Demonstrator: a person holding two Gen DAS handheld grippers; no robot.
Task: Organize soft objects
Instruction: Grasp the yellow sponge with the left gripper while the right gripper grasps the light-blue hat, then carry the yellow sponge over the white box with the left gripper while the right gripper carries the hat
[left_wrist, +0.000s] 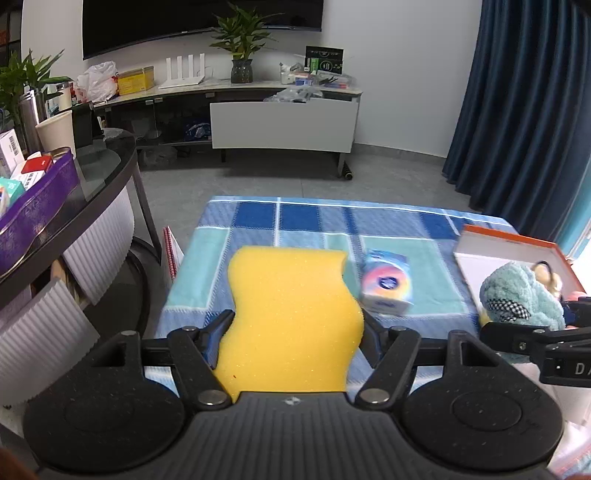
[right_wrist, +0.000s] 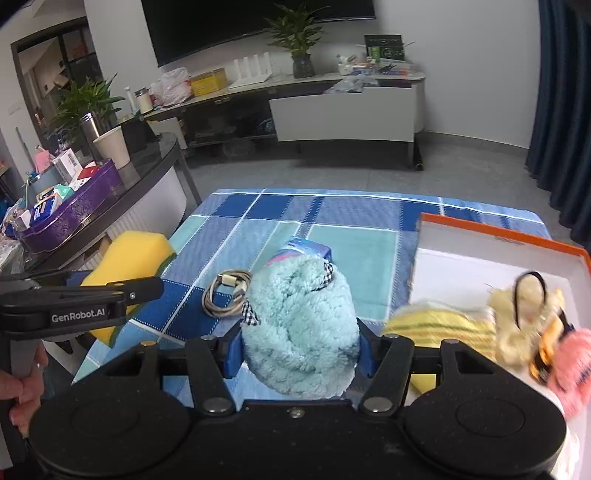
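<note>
One sponge (left_wrist: 291, 317), one teal plush (right_wrist: 301, 328), each gripped by fingers.

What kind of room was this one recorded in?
Most likely a home living room: a large dark TV hangs on the wall above a low media console, with potted plants, full-length blue curtains and a glass-topped side table.

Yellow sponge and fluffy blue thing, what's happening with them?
A person is tidying soft things with a gripper in each hand. The left gripper has its jaws closed on the yellow sponge, and the right gripper has its jaws closed on the fluffy teal toy. Both hang above the blue checked cloth. Next to them an orange-edged box already holds a few soft items. A tissue pack and a coiled cable lie on the cloth.
</note>
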